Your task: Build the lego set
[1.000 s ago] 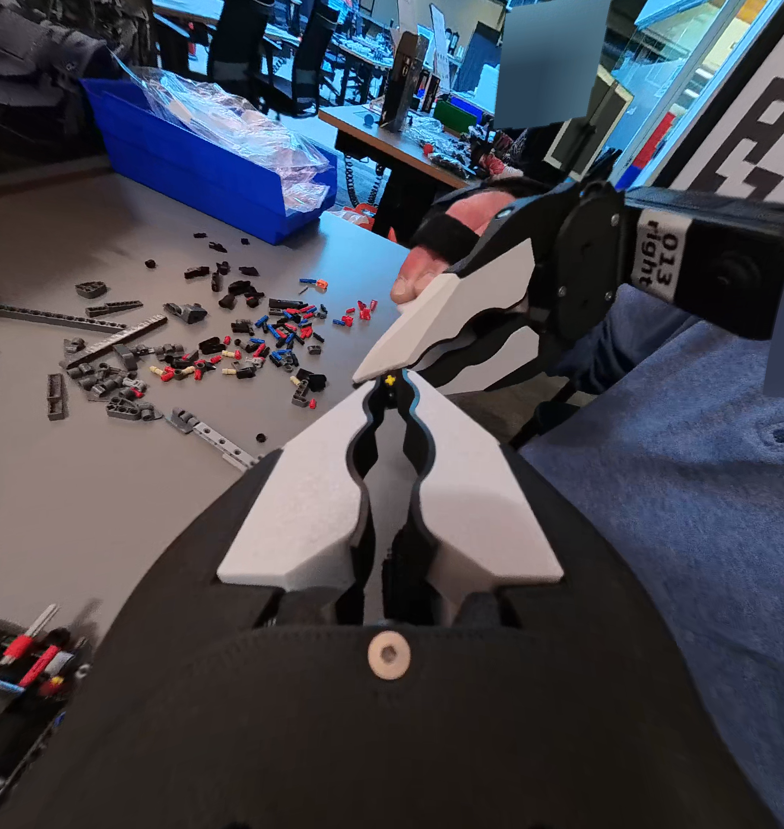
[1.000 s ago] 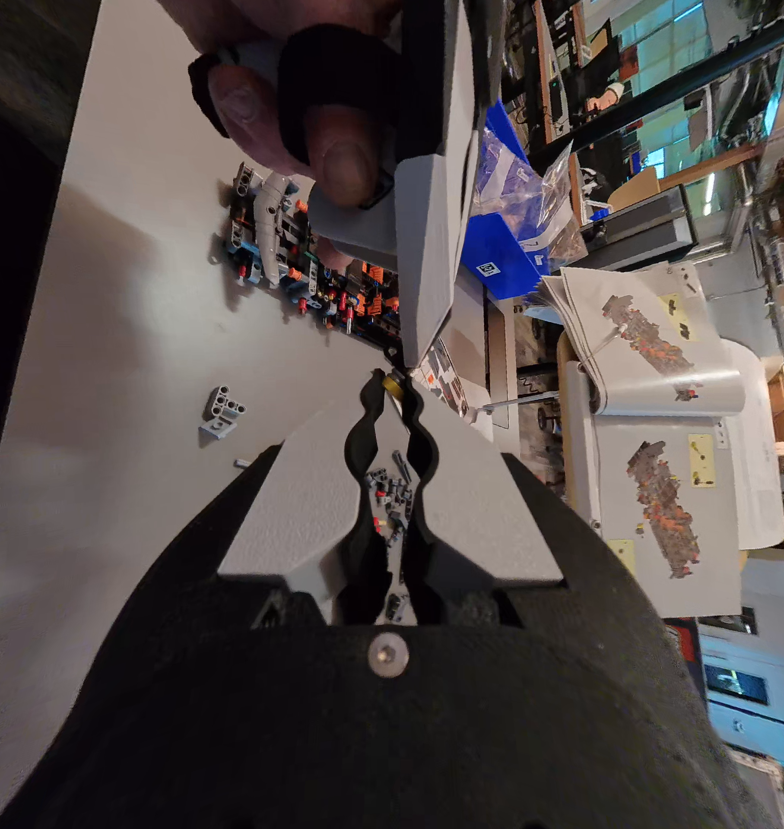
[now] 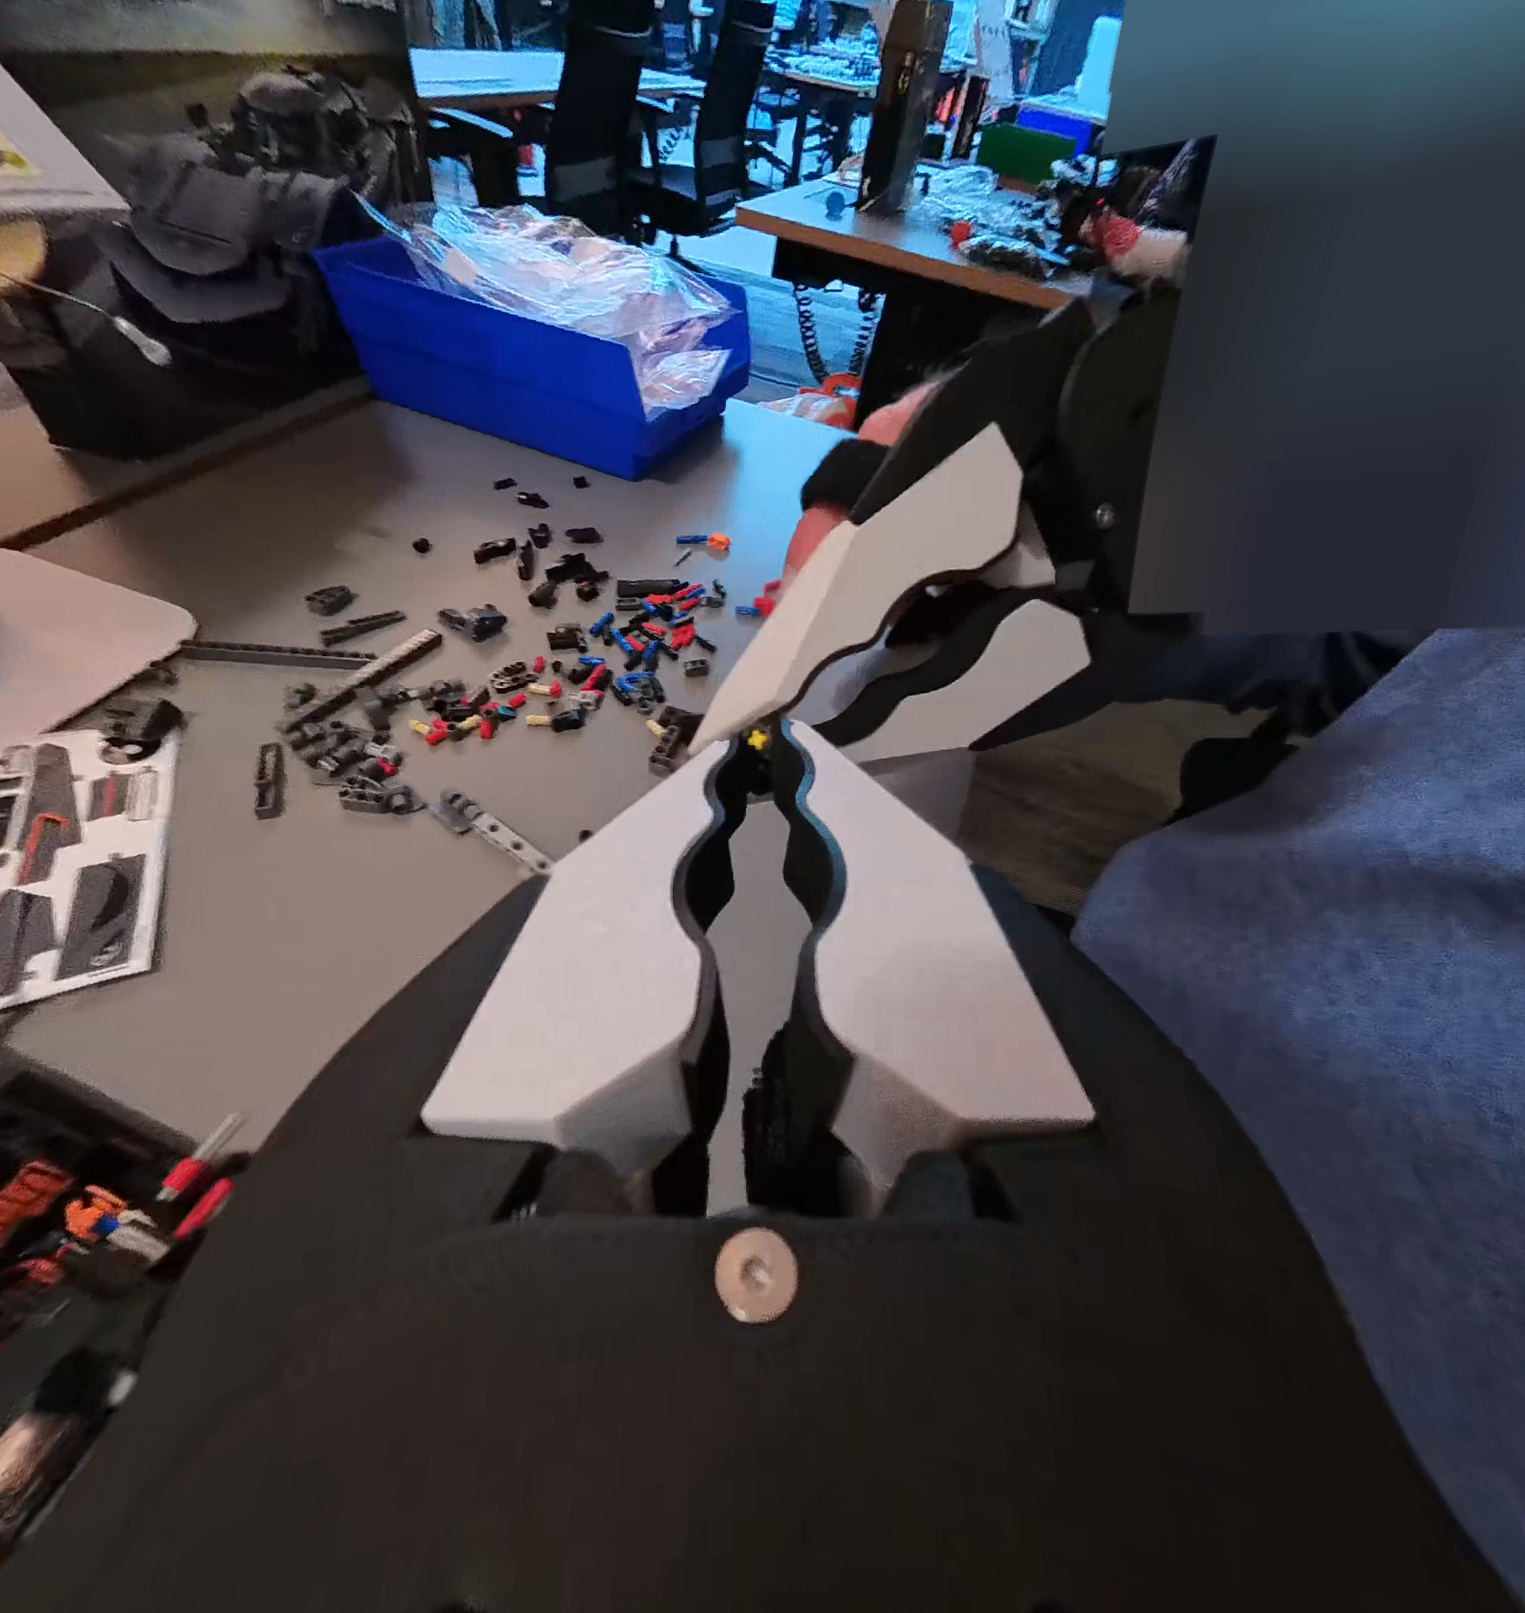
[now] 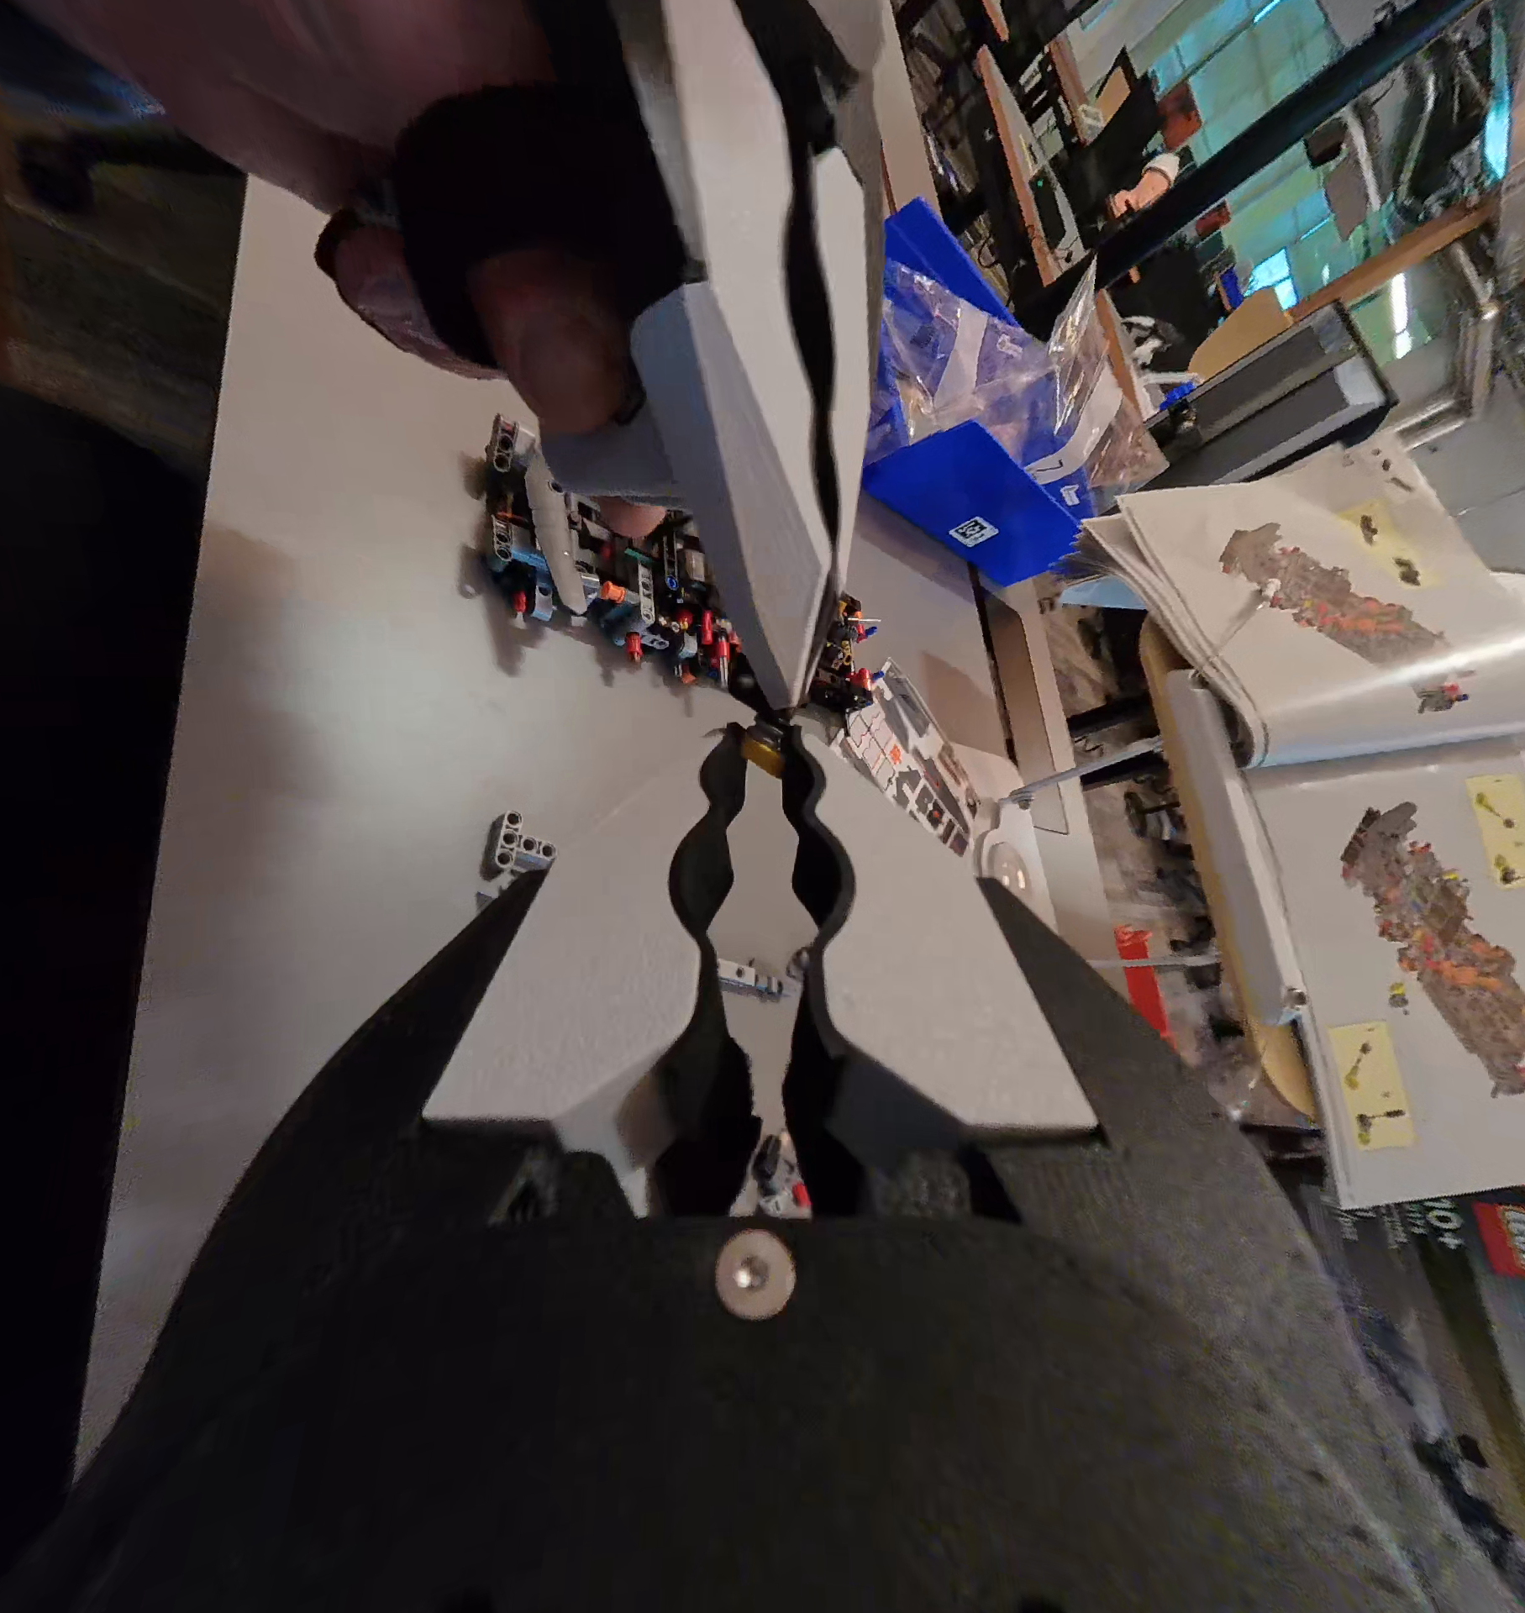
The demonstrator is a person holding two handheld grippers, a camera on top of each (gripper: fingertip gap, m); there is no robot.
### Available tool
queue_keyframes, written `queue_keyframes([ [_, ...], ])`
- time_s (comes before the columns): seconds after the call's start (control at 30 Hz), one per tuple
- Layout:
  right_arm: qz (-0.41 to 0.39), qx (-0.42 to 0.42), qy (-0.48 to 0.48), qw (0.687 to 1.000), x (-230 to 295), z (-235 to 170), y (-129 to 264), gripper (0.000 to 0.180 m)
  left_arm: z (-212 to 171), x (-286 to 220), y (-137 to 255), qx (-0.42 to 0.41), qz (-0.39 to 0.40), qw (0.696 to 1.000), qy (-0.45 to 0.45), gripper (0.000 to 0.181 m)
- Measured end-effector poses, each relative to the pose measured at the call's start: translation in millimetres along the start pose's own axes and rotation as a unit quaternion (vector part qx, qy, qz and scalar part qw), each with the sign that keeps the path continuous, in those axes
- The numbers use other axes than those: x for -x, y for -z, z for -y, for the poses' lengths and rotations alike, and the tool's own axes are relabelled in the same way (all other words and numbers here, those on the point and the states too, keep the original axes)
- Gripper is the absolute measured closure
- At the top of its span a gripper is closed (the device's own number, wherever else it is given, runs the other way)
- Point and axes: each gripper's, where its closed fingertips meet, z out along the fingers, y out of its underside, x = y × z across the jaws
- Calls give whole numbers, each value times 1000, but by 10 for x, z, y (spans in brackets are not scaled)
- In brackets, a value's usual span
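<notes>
Mating two tiny pieces mid-air above counter (image 3: 322, 916): left tool (image 3: 754, 758) pinched on black piece, right tool (image 4: 763, 752) pinched on yellow bush (image 4: 760, 752), tips touching. Next: straight, aligned push.

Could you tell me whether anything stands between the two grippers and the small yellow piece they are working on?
Nothing visible does. The small yellow piece sits at the tips of the right gripper, and the left gripper meets it tip to tip above the table. Which fingers actually clamp it is hard to tell.
</notes>
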Motion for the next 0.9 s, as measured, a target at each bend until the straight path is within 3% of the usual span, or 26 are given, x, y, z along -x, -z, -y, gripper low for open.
queue_keyframes([
  [0.4, 13, 1, 93, 996, 67, 26, 68, 174, -28, -86, 4, -17, -139, 982, 126, 177],
  [0.6, 24, -6, 17, 1000, 53, 7, 63, 174, -9, -59, -17, -20, -63, 997, 50, 177],
  [0.9, 15, -15, -5, 1000, 90, 22, 63, 174, -34, -83, -1, 23, 23, 999, -23, 177],
])
